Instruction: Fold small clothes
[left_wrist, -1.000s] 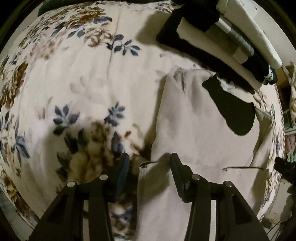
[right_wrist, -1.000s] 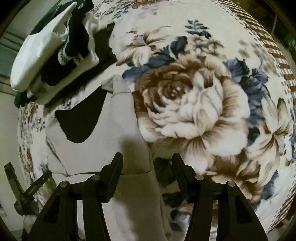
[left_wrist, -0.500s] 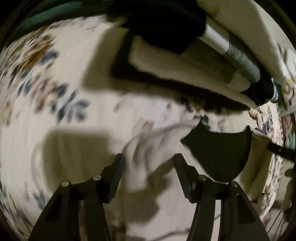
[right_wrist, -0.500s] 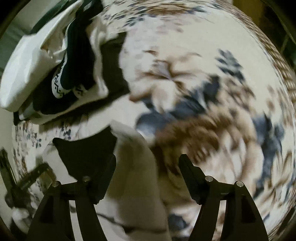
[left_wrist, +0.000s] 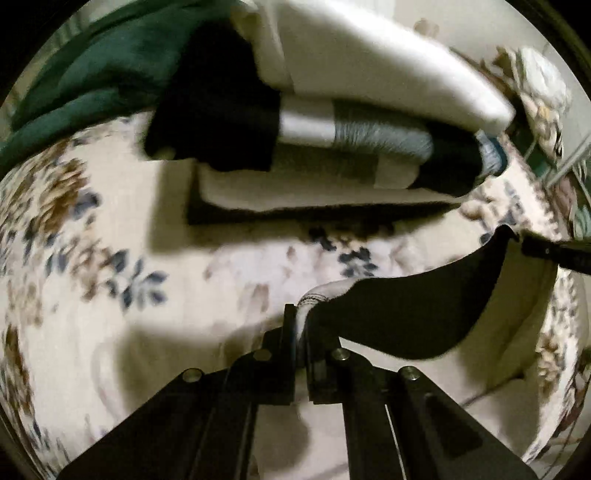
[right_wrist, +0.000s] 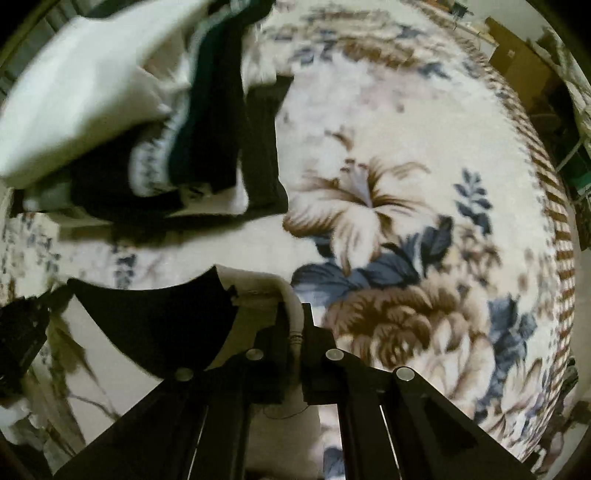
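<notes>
Left gripper (left_wrist: 300, 332) jaws clamped on beige garment (left_wrist: 517, 332) strap; right gripper (right_wrist: 295, 332) jaws clamped on other strap. Folded stack (left_wrist: 332, 147) beyond, on floral blanket (right_wrist: 424, 184).

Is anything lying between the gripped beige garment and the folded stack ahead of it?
Nothing visible: only bare floral blanket separates the beige garment from the folded stack. Left gripper and right gripper pinch its shoulder corners.

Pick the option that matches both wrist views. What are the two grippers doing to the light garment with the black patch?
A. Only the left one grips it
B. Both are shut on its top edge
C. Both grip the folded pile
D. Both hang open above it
B: the left gripper and right gripper each pinch the light garment at its stitched top edge.
</notes>
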